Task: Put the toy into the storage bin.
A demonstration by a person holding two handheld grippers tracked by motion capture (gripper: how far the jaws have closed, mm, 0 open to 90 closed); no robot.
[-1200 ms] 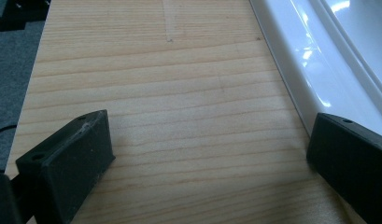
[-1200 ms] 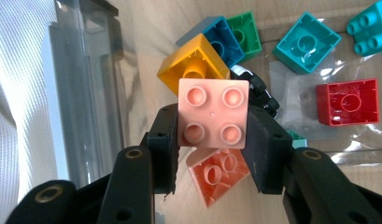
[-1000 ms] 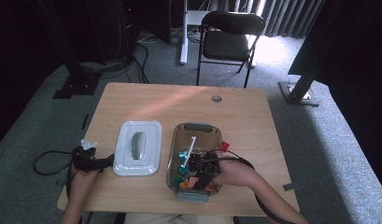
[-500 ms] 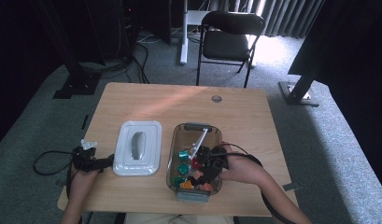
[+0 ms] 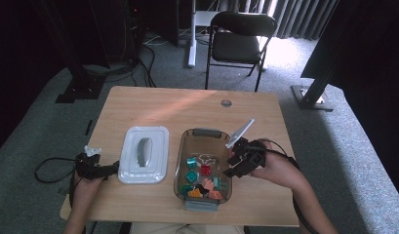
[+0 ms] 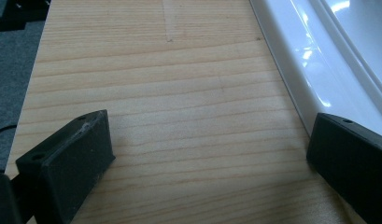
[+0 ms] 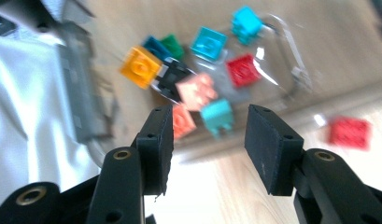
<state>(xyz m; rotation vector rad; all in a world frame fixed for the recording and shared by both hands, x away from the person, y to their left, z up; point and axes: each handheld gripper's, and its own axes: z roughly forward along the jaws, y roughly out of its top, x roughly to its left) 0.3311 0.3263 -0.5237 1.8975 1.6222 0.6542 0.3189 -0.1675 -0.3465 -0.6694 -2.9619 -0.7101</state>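
A clear brown container (image 5: 205, 132) at the table's middle holds several coloured bricks (image 5: 206, 170), bunched at its near end. My right gripper (image 5: 229, 166) hovers just over the container's right rim, pointing back at the bricks. In the right gripper view its jaws (image 7: 207, 135) stand apart with nothing between them, over the blurred bricks (image 7: 196, 91); a red brick (image 7: 350, 133) lies apart at the right. My left gripper (image 5: 111, 169) rests at the table's left front, open, beside the white lid (image 5: 143, 154). Its jaws (image 6: 209, 140) frame bare wood, with the lid's edge (image 6: 319, 60) at the right.
The wooden table (image 5: 163, 107) has a small round grommet (image 5: 226, 103) at its far side. A black folding chair (image 5: 238, 41) stands behind the table. Cables trail off both grippers at the near edge.
My right gripper has lifted out of the container and moved right, to its right rim, with nothing in its jaws. The left gripper and lid have stayed put.
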